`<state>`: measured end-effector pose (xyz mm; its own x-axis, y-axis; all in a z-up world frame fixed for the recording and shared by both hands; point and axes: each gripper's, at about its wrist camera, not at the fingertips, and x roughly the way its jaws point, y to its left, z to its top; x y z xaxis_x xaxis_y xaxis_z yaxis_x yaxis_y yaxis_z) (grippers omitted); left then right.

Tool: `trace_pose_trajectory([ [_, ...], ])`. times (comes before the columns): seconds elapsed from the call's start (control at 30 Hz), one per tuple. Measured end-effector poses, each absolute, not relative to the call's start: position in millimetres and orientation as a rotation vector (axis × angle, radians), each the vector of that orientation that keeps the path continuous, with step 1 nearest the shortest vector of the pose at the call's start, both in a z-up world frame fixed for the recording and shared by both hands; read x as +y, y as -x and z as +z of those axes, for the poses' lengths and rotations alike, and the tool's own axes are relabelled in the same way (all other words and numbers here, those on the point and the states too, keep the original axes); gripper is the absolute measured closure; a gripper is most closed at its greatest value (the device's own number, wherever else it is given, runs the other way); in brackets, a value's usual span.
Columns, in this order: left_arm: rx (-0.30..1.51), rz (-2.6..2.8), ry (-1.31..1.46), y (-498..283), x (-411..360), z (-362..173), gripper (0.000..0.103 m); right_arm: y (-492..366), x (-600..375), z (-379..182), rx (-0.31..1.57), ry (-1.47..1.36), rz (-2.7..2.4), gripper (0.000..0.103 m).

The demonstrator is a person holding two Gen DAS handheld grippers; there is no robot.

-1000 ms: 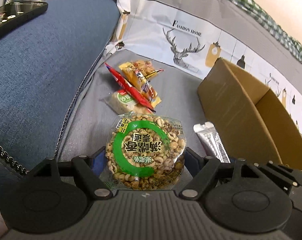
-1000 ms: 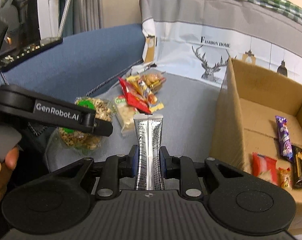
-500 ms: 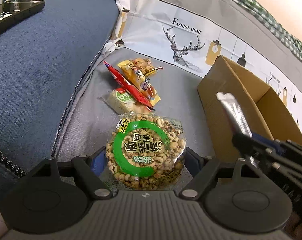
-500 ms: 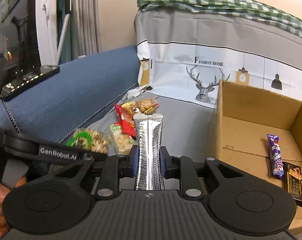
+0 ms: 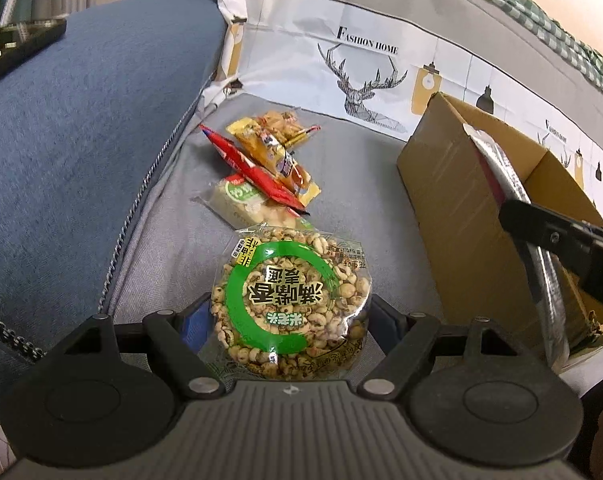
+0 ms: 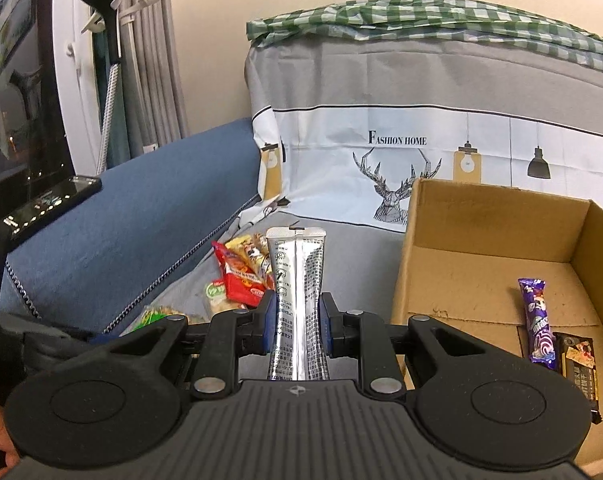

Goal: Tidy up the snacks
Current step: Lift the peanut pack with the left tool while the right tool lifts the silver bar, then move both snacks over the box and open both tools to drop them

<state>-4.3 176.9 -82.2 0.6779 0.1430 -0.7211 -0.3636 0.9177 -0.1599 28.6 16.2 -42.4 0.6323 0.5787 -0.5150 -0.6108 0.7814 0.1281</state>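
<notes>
My left gripper [image 5: 289, 318] is shut on a round puffed-grain snack pack with a green ring label [image 5: 291, 300], held just above the grey sofa seat. My right gripper [image 6: 297, 322] is shut on a silver sachet [image 6: 297, 280], held upright and raised to the left of an open cardboard box [image 6: 481, 264]. The box holds a purple bar [image 6: 537, 322] and a dark bar [image 6: 579, 362]. In the left wrist view the right gripper's finger [image 5: 561, 240] and the sachet [image 5: 505, 172] are at the box [image 5: 453, 208].
A pile of loose snacks lies on the seat: a red packet [image 5: 253, 170], a yellow packet [image 5: 273, 148] and a pale green-labelled bar [image 5: 241, 196]. A blue armrest [image 5: 81, 140] with a black phone [image 6: 49, 206] stands on the left. A deer-print cover hangs behind.
My right gripper has lifted the silver sachet off the seat and carried it up and toward the box. My left gripper has kept hold of the grain pack and barely moved.
</notes>
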Motion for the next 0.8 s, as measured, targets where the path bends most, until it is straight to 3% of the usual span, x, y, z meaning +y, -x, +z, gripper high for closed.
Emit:
trace_pose_trajectory([
  [0.47,0.653,0.289,0.36,-5,169,-34,0.02,-41,-8,-19,0.442,-0.014,0.618,0.08],
  [0.8,0.522,0.135,0.247,-80,88,31,0.02,-73,-60,-4,0.335,-0.15,0.402,0.081],
])
